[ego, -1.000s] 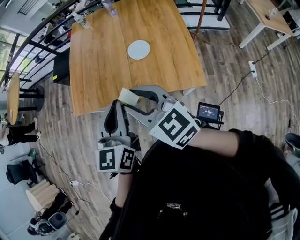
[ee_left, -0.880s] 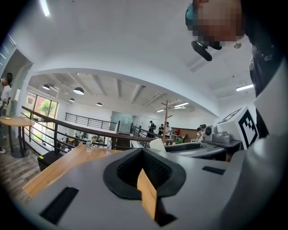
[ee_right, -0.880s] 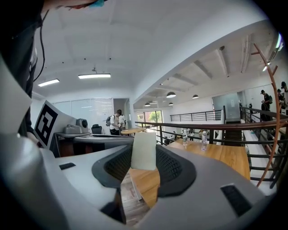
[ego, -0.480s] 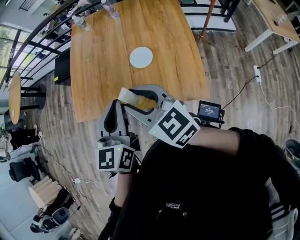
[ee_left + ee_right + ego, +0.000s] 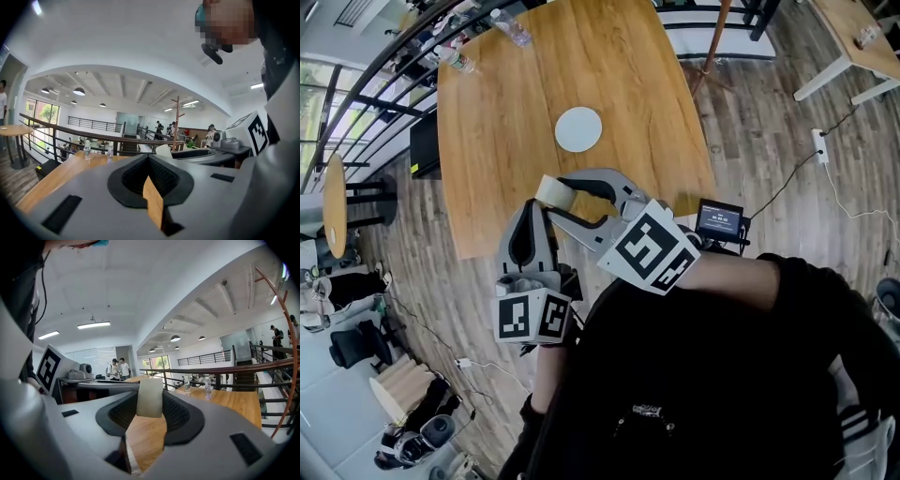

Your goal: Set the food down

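Observation:
My right gripper (image 5: 555, 194) is shut on a pale cream block of food (image 5: 549, 190), held over the near edge of the wooden table (image 5: 497, 141). In the right gripper view the food (image 5: 150, 397) stands upright between the black pads. A white round plate (image 5: 578, 129) lies on the table beyond it, apart from the food. My left gripper (image 5: 532, 210) hangs just left of the right one, jaws together with nothing in them; in the left gripper view only a thin strip of table shows through its jaws (image 5: 152, 206).
Two water bottles (image 5: 511, 28) (image 5: 455, 61) stand at the table's far left corner by a black railing (image 5: 366, 94). A wooden pole (image 5: 712, 37) rises right of the table. A small screen device (image 5: 718, 220) and cables lie on the floor at right.
The table and plate have come nearer in the head view as both grippers were carried forward together toward the table. The food stays in the right gripper's hold.

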{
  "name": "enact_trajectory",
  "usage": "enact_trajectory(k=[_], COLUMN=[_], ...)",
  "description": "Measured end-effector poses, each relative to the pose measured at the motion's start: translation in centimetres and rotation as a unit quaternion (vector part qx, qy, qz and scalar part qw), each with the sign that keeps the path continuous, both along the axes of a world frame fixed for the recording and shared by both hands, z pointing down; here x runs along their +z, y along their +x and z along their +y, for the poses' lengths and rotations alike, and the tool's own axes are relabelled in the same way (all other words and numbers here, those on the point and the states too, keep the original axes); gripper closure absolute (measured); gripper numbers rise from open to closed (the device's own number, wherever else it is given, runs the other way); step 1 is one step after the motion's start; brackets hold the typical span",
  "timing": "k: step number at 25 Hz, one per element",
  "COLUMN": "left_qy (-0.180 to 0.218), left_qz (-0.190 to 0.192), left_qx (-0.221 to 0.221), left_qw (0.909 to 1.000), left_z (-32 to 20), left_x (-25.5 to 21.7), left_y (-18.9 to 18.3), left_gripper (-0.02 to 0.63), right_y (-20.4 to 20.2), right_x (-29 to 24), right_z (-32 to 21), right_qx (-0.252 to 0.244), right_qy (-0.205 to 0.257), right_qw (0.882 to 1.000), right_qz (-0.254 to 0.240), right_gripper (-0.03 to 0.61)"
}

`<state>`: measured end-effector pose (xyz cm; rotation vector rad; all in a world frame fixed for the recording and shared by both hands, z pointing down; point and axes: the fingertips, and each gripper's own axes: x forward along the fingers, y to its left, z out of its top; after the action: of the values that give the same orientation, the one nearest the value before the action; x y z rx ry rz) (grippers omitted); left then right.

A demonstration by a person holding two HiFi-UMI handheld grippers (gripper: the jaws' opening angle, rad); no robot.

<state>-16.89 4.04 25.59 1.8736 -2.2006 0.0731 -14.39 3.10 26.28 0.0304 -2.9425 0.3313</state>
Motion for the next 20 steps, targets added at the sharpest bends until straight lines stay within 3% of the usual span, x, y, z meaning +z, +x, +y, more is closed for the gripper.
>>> enact_trajectory(k=[7,20], left_qy=[-0.012,-0.027], left_qz=[-0.002,0.022], left_qx=[0.024,0.032], left_qw=[0.9997,0.9989], left_z=[-4.4,-6.6], left_x=[0.9,3.1], left_y=[0.3,-1.0], left_gripper=[0.615,0.615], right_y=[0.3,-0.9], right_x=[0.9,3.1], right_z=[-4.3,-6.4], right_qx=[0.020,0.034], right_qy=[-0.012,-0.029], right_qw=[1.000,0.999], right_qz=[0.000,0.021], right_gripper=[0.403,0.403])
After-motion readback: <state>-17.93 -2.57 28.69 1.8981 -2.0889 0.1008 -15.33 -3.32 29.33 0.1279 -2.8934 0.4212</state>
